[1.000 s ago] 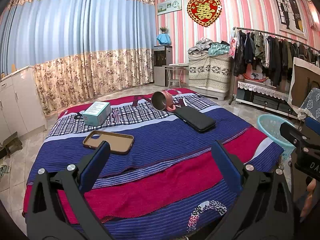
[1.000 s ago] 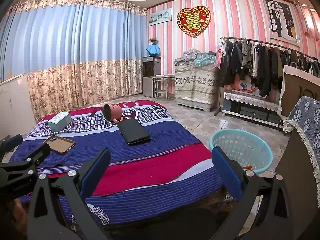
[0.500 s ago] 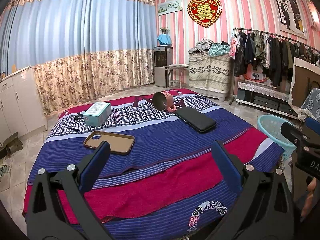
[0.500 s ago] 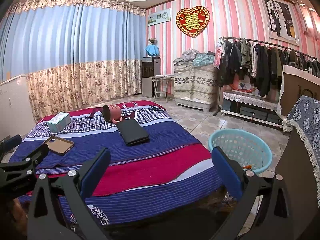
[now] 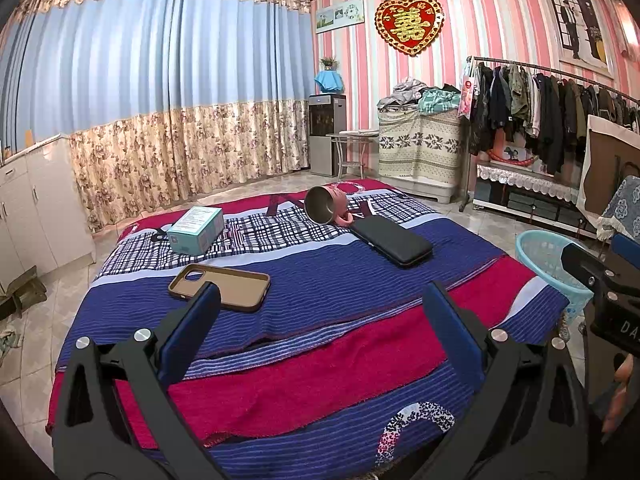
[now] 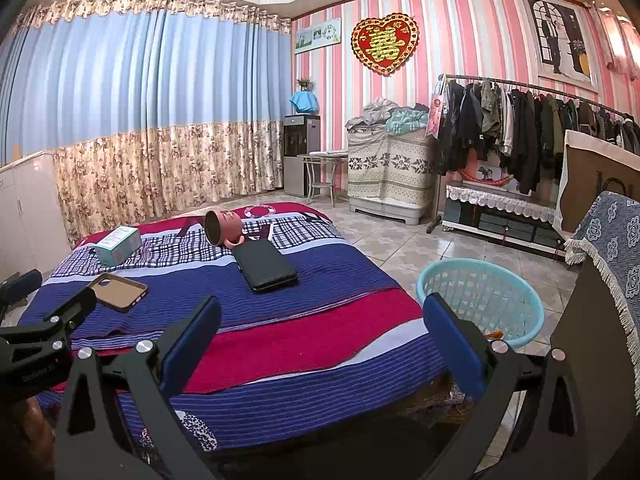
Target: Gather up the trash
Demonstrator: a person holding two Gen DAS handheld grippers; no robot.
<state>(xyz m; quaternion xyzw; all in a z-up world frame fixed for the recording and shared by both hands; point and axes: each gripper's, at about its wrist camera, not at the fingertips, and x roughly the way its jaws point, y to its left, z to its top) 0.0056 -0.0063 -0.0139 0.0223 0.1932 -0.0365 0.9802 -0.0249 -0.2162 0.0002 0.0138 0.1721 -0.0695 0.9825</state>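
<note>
both grippers, left and right, gape wide and empty over the bed's near edge. left to right on it: box, phone case, cup, black case. only the right view shows inside the basket: an orange scrap.

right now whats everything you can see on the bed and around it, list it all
bed: 1, blue and red striped cover, centre
box: 1, teal, far left of bed
phone case: 1, brown, near left of bed
mug: 1, pink, on its side, far end of bed
black case: 1, black, beside mug
basket: 1, light blue, floor right of bed
curtains: blue over floral beige, back wall
clothes rack: 1, dark clothes, right wall
heart decoration: 1, red and gold, striped wall
left gripper: 1, black with blue pads, open, empty
right gripper: 1, same, open, empty
</note>
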